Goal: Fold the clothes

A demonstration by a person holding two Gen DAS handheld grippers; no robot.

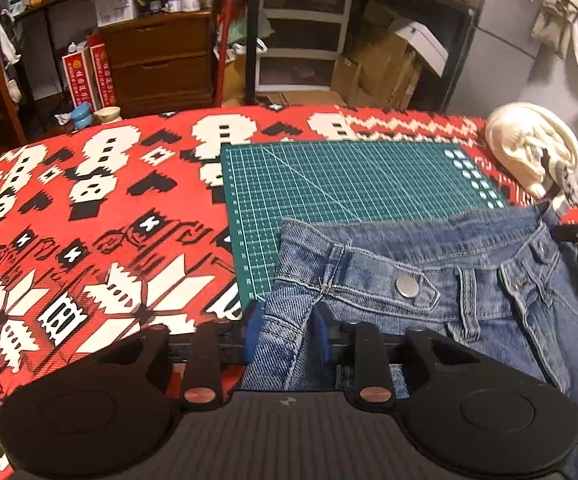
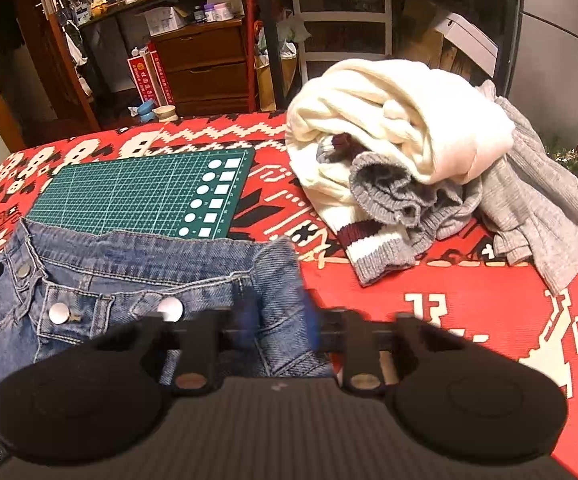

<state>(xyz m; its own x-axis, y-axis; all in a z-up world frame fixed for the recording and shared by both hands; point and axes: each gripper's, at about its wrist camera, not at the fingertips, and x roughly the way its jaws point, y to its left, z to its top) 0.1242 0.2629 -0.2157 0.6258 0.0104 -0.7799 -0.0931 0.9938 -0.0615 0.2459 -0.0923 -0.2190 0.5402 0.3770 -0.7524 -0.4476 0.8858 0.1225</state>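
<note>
Blue jeans (image 1: pixel 441 256) lie waistband-up, partly over a green cutting mat (image 1: pixel 349 176). My left gripper (image 1: pixel 287 322) is shut on the left end of the waistband, with denim pinched between its blue fingers (image 1: pixel 253 320). In the right wrist view the jeans (image 2: pixel 129 268) spread out to the left. There my right gripper (image 2: pixel 281 318) is shut on the right end of the waistband, and its fingers (image 2: pixel 312 320) are blurred. The far waistband edge stands up slightly between the two grippers. The legs run out of frame below.
A red, white and black patterned cloth (image 1: pixel 89 220) covers the table. A heap of cream and grey clothes (image 2: pixel 409 140) sits on the right side, beyond the green mat (image 2: pixel 137 192). Shelves, drawers and cardboard boxes stand behind the table.
</note>
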